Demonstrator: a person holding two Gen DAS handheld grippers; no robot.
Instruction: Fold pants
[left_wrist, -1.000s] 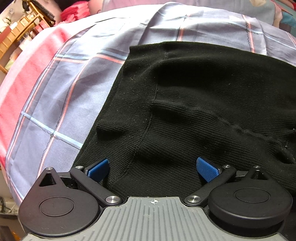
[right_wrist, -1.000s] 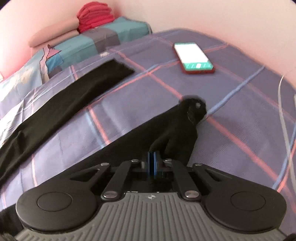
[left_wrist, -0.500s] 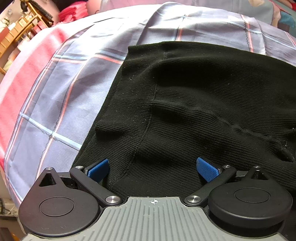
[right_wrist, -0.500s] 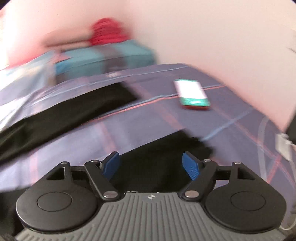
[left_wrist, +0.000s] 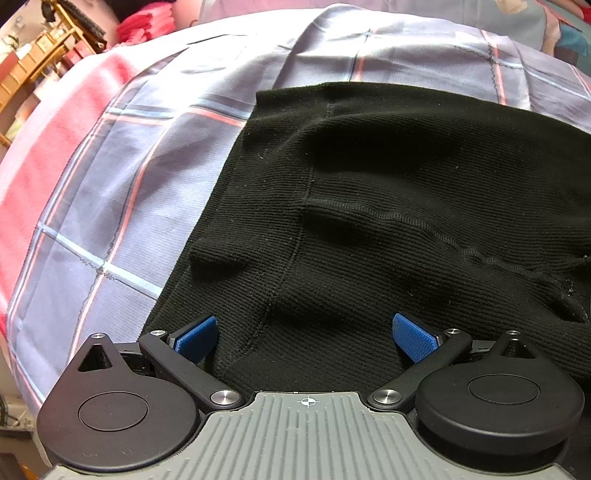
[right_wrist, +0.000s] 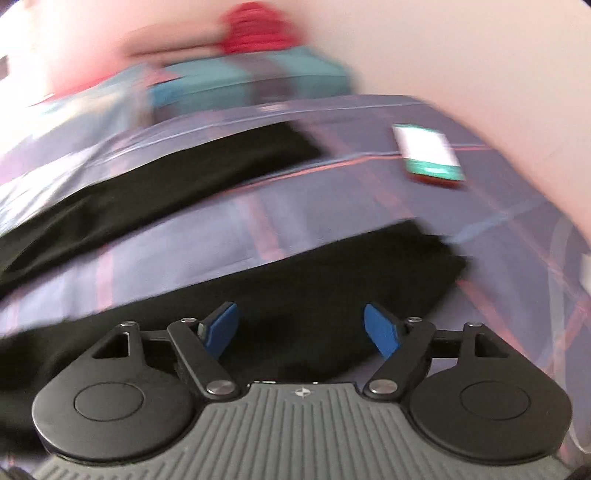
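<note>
Black ribbed knit pants (left_wrist: 388, 192) lie on a plaid bedsheet (left_wrist: 110, 177). In the left wrist view I see their waist end, rumpled, with a seam down the middle. My left gripper (left_wrist: 304, 336) is open and empty, low over the near edge of the waist. In the blurred right wrist view the two legs are spread apart: the near leg (right_wrist: 332, 288) runs under my right gripper (right_wrist: 301, 330), the far leg (right_wrist: 166, 184) lies further back. My right gripper is open and empty above the near leg, close to its hem.
A phone (right_wrist: 428, 155) with a lit screen lies on the sheet at the right, beyond the near leg's hem. A teal pillow (right_wrist: 251, 81) with red folded cloth (right_wrist: 255, 33) on it sits at the bed's head. A wooden shelf (left_wrist: 40, 59) stands beyond the bed's left edge.
My right gripper has opened and let go of the near leg's end, which now lies flat on the sheet; the gripper is moving, so its view is blurred. My left gripper has barely moved.
</note>
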